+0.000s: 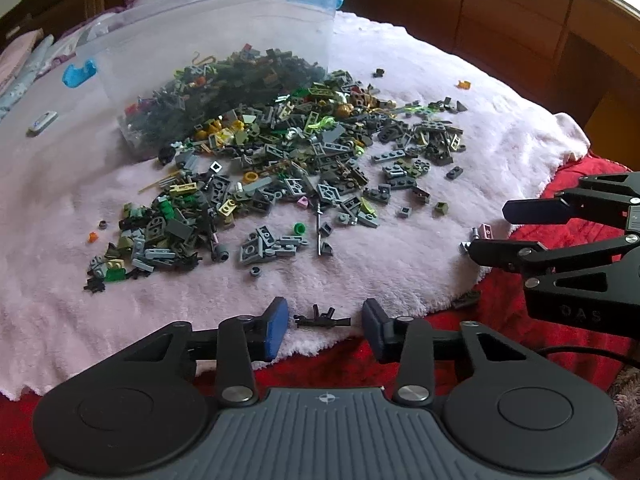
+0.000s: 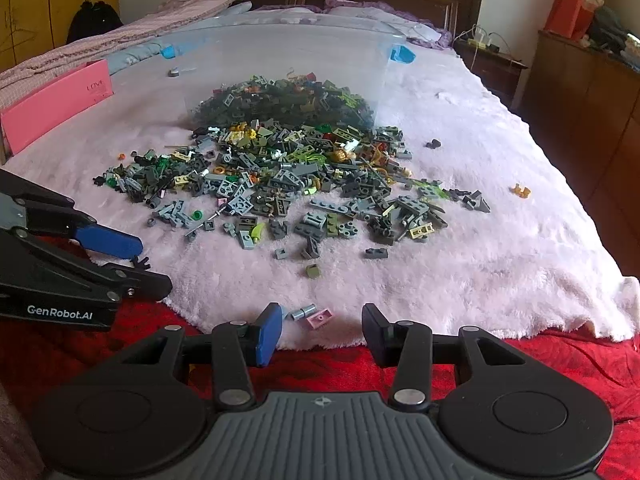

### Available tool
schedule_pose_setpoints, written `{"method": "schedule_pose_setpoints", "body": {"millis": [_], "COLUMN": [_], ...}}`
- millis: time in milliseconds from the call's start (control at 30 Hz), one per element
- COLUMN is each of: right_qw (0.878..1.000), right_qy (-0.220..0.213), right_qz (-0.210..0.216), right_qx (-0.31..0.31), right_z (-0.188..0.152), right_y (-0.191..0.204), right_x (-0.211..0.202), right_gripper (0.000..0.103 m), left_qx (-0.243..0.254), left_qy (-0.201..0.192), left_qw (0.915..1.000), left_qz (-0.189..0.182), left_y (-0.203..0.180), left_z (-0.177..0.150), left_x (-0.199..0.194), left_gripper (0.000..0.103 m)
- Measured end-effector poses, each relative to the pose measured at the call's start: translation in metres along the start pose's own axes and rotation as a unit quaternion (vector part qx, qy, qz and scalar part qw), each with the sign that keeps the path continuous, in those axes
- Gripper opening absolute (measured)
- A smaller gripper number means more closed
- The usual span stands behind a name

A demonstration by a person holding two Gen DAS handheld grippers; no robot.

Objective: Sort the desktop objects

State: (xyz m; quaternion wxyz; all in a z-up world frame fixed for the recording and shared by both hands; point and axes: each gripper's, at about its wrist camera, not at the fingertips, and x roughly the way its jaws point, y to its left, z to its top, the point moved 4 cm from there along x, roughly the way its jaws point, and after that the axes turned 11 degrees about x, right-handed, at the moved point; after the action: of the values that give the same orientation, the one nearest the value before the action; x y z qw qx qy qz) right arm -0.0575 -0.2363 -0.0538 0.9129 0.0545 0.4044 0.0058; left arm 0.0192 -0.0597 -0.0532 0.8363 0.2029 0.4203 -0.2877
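A big heap of small toy bricks (image 1: 288, 160), mostly grey, green and tan, spills from a tipped clear plastic bin (image 1: 224, 40) onto a pale pink fleece blanket (image 1: 460, 120). It also shows in the right wrist view (image 2: 288, 176). My left gripper (image 1: 325, 325) is open and empty, with a small black toy gun piece (image 1: 322, 321) lying between its fingers at the blanket's near edge. My right gripper (image 2: 320, 322) is open and empty, with a pink plate (image 2: 320, 317) and a small grey cylinder (image 2: 303, 312) lying between its fingers.
A red bedspread (image 2: 520, 360) lies under the blanket at the near edge. A pink box (image 2: 56, 100) stands at the left. Stray pieces lie apart: an orange one (image 2: 521, 190) at the right and a dark one (image 2: 433, 144). Wooden furniture lines the right side.
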Motion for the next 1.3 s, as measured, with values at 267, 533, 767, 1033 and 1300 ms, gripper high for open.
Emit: {"method": "schedule_pose_setpoints", "body": {"millis": [267,533,767,1033,1300], "right_qw": [1.000,1.000,0.998,0.992,0.984], "right_qy": [-0.002,-0.007,0.004,0.021,0.058], "right_qz": [0.001,0.001,0.017,0.055,0.087], "right_qx": [-0.003,-0.030,-0.061,-0.115,-0.147], "right_z": [-0.001,-0.002,-0.003,0.003,0.003], "right_y": [0.000,0.004,0.005,0.002,-0.007], "right_x": [0.001,0.004,0.008,0.003,0.015], "right_gripper": [0.047,0.047,0.044,0.041,0.019], "left_qx": [0.002,0.002,0.002,0.002,0.003], "left_qy": [-0.013,-0.007,-0.005,-0.004,-0.004], "left_qw": [0.9999,0.9999,1.0000,1.0000,1.0000], "left_qz": [0.009,0.008,0.008,0.008,0.008], "left_y": [0.000,0.000,0.001,0.000,0.002], "left_z": [0.002,0.001,0.000,0.000,-0.001], "left_x": [-0.007,-0.005,-0.005,-0.004,-0.005], "left_gripper": [0.031,0.031,0.031,0.031,0.031]}}
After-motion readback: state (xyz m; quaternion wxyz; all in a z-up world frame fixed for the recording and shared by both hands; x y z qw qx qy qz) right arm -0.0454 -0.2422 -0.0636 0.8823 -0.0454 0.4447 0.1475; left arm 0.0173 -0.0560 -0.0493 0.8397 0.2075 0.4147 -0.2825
